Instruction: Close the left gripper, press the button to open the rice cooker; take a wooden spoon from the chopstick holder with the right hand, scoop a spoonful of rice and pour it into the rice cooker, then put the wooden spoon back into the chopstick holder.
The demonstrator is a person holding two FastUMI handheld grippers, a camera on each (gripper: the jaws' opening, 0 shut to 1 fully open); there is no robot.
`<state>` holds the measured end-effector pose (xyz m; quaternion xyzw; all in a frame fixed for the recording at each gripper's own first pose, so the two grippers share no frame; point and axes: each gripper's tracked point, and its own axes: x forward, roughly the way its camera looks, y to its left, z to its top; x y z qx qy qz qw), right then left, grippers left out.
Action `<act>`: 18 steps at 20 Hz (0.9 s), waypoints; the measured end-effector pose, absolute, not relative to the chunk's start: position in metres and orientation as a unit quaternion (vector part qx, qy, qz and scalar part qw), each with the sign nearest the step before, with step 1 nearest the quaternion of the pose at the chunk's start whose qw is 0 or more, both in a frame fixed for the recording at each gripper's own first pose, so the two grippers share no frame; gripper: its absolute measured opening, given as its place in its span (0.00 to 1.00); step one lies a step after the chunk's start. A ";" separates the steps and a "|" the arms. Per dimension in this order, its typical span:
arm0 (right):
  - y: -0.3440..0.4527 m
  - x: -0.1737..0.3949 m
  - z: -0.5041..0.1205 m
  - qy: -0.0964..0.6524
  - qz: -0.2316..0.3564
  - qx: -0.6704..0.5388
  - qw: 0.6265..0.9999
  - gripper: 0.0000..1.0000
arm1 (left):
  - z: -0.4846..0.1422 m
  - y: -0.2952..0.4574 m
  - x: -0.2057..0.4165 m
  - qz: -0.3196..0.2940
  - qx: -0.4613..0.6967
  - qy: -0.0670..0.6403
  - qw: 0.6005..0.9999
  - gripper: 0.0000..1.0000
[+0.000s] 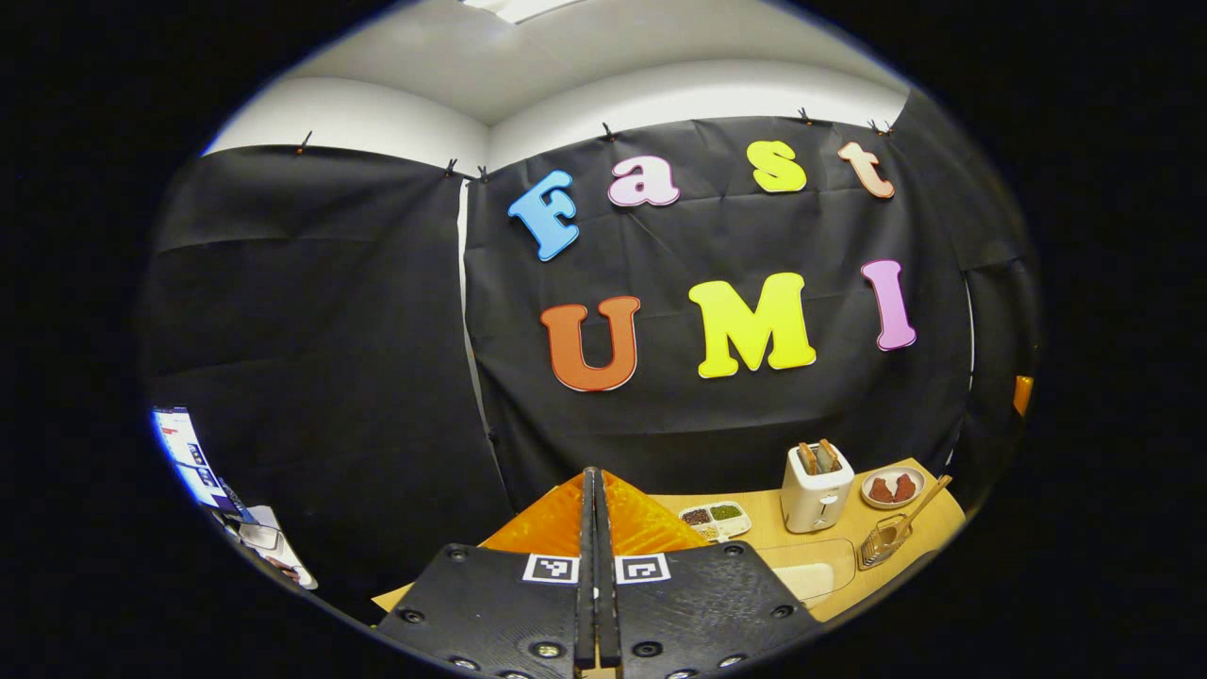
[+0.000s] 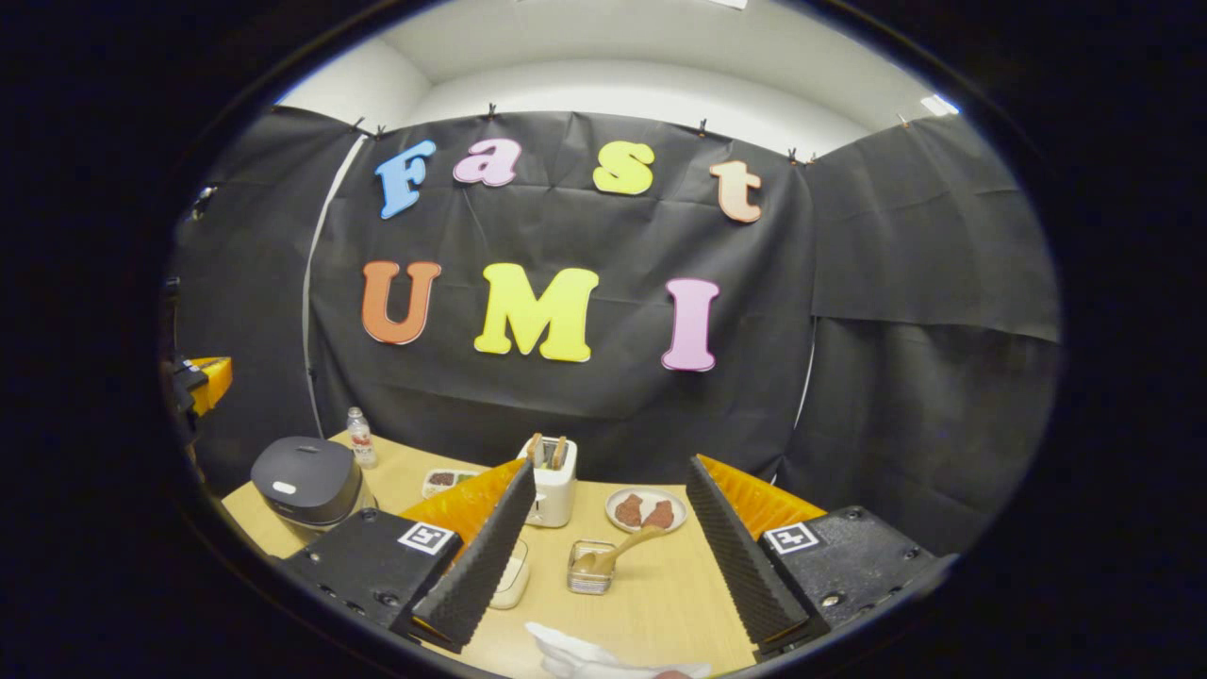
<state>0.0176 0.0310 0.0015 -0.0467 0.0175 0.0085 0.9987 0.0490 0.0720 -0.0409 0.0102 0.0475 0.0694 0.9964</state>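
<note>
My left gripper [image 1: 593, 476] is shut with nothing between its fingers, held high and pointing at the booth wall. In the right gripper view the dark grey rice cooker [image 2: 306, 481] stands at the table's left end with its lid down. A wooden spoon [image 2: 618, 554] leans in the small see-through chopstick holder [image 2: 589, 571] mid-table. My right gripper [image 2: 611, 467] is open, well back from the holder, which sits between its fingers in the view. A white rice container [image 2: 514, 577] peeks from behind one finger. The left gripper view has the spoon [image 1: 919, 505] and holder [image 1: 882, 545] at lower right.
A white toaster [image 2: 552, 486] with bread, a plate [image 2: 646, 511] of brown pieces, a compartment tray [image 2: 439, 481] of grains and a small bottle [image 2: 359, 438] stand along the back of the wooden table [image 2: 660, 594]. A white cloth [image 2: 585, 655] lies at the near edge.
</note>
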 end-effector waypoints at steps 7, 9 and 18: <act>0.050 0.012 0.002 0.028 0.019 -0.065 0.997 1.00 | -0.147 0.100 0.084 0.084 -0.026 0.163 0.983 0.00; 0.053 0.012 0.000 0.031 0.021 -0.069 0.997 1.00 | -0.179 0.105 0.088 0.093 -0.030 0.192 0.976 0.00; 0.061 0.016 -0.014 0.055 0.025 -0.072 0.996 1.00 | -0.258 0.098 0.083 0.086 -0.058 0.299 0.949 0.00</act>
